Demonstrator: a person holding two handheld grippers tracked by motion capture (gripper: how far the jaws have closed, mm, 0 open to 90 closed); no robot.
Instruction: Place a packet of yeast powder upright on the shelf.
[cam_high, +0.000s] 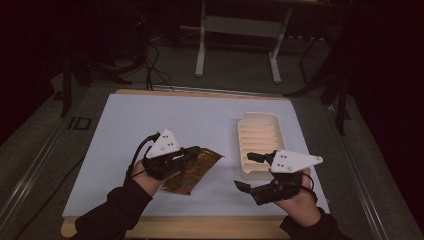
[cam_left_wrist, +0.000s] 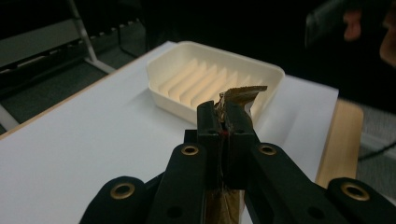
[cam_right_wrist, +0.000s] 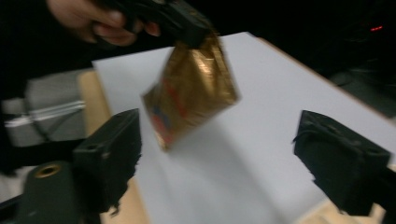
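Pinching gold packet (cam_high: 194, 170) edge, left hand-held gripper (cam_left_wrist: 225, 122); packet hangs above table.

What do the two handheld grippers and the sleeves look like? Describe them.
Both the left gripper and the right gripper are black, with two blocky jaws, brass-coloured rivets at the links, and a pale three-cornered plate dotted with small holes on top. A black cable trails from the left one. The sleeves are dark.
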